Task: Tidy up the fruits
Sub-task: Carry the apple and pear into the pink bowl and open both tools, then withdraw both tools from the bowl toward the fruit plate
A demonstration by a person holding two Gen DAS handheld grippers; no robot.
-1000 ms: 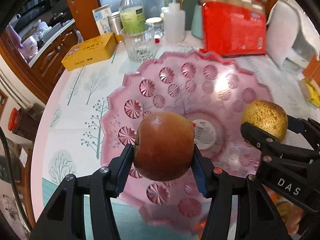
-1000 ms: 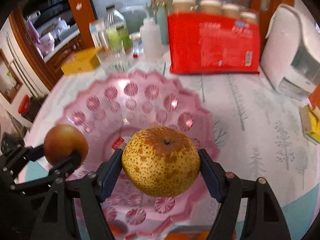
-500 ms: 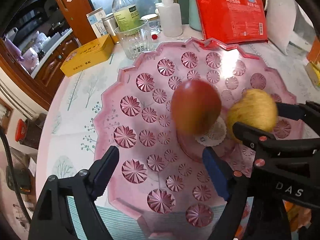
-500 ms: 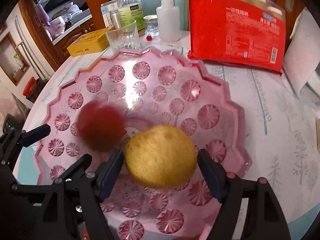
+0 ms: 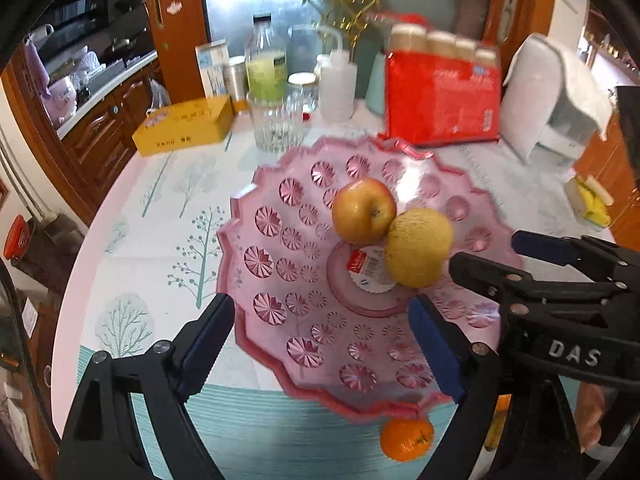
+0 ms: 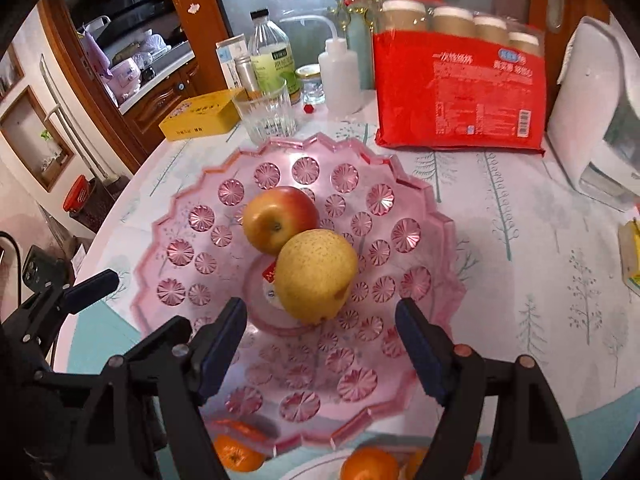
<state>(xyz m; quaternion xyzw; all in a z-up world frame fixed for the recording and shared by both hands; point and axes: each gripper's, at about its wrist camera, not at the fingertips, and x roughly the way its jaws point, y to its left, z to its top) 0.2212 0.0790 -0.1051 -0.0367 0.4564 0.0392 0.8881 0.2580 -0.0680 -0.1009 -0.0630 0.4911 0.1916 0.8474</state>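
Apple [image 5: 363, 211], pear [image 5: 418, 247] touching, frame centre, on pink dish [image 5: 276, 248]; left claw [image 5: 322, 346] just spread, empty; right claw [image 6: 320, 344] apart, empty; next: tangerine [image 5: 406, 439], lower frame; grip gently.

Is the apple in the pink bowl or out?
In. The apple sits inside the pink bowl, touching the pear; no jaws hold it.

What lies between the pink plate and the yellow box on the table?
A ribbed empty glass stands between the pink plate and the yellow box; the right wrist view shows it most clearly.

wooden cabinets [image 5: 100, 132], tree-print table [image 6: 520, 240]
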